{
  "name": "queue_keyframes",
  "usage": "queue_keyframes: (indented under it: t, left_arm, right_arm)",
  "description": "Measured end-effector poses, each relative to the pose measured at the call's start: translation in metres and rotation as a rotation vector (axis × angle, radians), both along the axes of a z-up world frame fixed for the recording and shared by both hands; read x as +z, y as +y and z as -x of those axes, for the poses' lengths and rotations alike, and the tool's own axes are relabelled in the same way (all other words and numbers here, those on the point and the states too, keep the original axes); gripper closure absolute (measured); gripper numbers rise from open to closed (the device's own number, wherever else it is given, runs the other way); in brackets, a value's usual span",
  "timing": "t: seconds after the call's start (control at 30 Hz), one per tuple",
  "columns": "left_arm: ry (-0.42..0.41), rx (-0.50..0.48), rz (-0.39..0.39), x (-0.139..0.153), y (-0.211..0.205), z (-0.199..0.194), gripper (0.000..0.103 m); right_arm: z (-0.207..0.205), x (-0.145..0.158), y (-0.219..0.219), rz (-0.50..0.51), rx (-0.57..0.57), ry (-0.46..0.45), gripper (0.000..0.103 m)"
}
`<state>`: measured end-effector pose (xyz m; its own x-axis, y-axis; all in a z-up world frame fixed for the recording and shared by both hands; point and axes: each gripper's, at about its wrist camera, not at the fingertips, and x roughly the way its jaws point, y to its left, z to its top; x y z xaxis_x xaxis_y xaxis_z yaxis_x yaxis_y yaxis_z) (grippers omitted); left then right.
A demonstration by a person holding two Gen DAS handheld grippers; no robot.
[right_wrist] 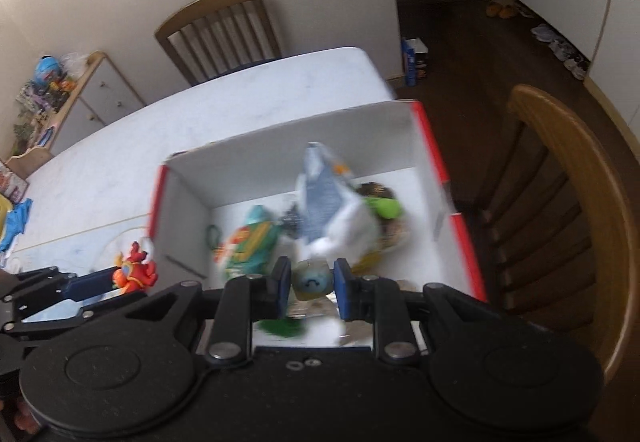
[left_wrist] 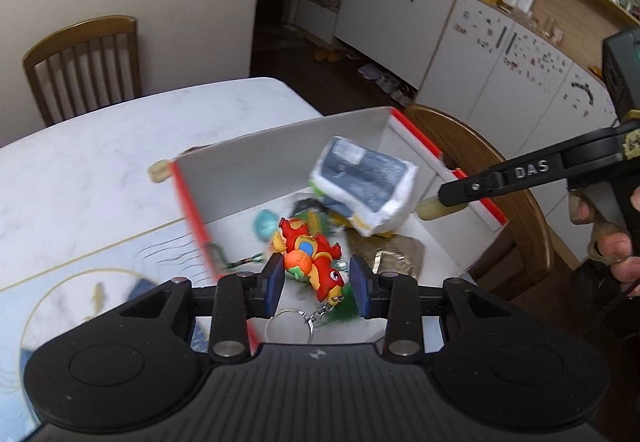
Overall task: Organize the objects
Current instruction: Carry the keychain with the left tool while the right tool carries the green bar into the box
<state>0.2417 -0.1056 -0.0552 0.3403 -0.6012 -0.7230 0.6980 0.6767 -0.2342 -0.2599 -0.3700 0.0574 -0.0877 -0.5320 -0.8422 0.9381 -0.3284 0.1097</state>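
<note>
Left gripper clamps red keychain toy; right gripper clamps pale cube. Both over box: drop-off step; next, release inside.

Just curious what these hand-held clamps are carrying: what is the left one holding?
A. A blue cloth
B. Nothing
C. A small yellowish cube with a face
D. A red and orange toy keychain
D: in the left wrist view the left gripper has its pads closed on the red toy keychain, key ring dangling below; the cube sits in the right gripper instead.
</note>
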Motion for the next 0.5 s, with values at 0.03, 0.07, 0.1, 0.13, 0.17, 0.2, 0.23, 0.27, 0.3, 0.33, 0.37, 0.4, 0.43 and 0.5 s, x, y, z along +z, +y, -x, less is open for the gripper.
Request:
queue_keyframes:
  t: [0.03,0.07,0.1,0.13,0.17,0.2,0.23,0.27,0.3,0.33,0.37,0.4,0.43,0.5]
  left_arm:
    - [0.001,-0.010,-0.006,-0.001,-0.007,0.002,0.068]
    - [0.006,-0.023,-0.011,-0.003,-0.015,0.003,0.068]
    - [0.011,-0.033,-0.015,-0.005,-0.023,0.004,0.068]
    - [0.013,-0.038,-0.023,-0.007,-0.030,0.005,0.068]
    - [0.014,-0.044,-0.033,-0.010,-0.037,0.006,0.068]
    - [0.015,-0.049,-0.041,-0.013,-0.044,0.006,0.068]
    - [0.015,-0.053,-0.047,-0.015,-0.050,0.007,0.068]
    - [0.016,-0.058,-0.055,-0.018,-0.056,0.007,0.068]
    - [0.015,-0.061,-0.065,-0.021,-0.061,0.007,0.068]
    - [0.010,-0.062,-0.079,-0.025,-0.066,0.007,0.068]
    - [0.005,-0.063,-0.094,-0.028,-0.070,0.006,0.068]
    - [0.001,-0.063,-0.108,-0.031,-0.075,0.005,0.068]
    - [0.000,-0.062,-0.119,-0.034,-0.080,0.004,0.068]
    - [0.000,-0.061,-0.141,-0.041,-0.087,0.000,0.068]
  right_arm:
    - [0.006,-0.002,0.001,-0.001,-0.005,0.005,0.081]
    - [0.010,-0.004,0.002,-0.004,-0.006,0.017,0.081]
    - [0.014,-0.007,0.003,-0.009,-0.008,0.031,0.081]
    - [0.018,-0.010,0.002,-0.015,-0.006,0.038,0.081]
    - [0.021,-0.014,0.002,-0.022,0.000,0.044,0.081]
    - [0.023,-0.018,0.001,-0.026,0.005,0.055,0.081]
    - [0.025,-0.023,0.000,-0.034,0.010,0.067,0.081]
    - [0.027,-0.027,-0.001,-0.041,0.018,0.077,0.081]
    - [0.028,-0.032,-0.002,-0.046,0.024,0.086,0.081]
    - [0.029,-0.036,-0.003,-0.053,0.028,0.093,0.081]
    - [0.030,-0.040,-0.003,-0.057,0.036,0.102,0.081]
    - [0.030,-0.044,-0.004,-0.059,0.045,0.115,0.081]
    - [0.030,-0.047,-0.004,-0.062,0.053,0.123,0.081]
    - [0.029,-0.054,-0.004,-0.067,0.074,0.137,0.081]
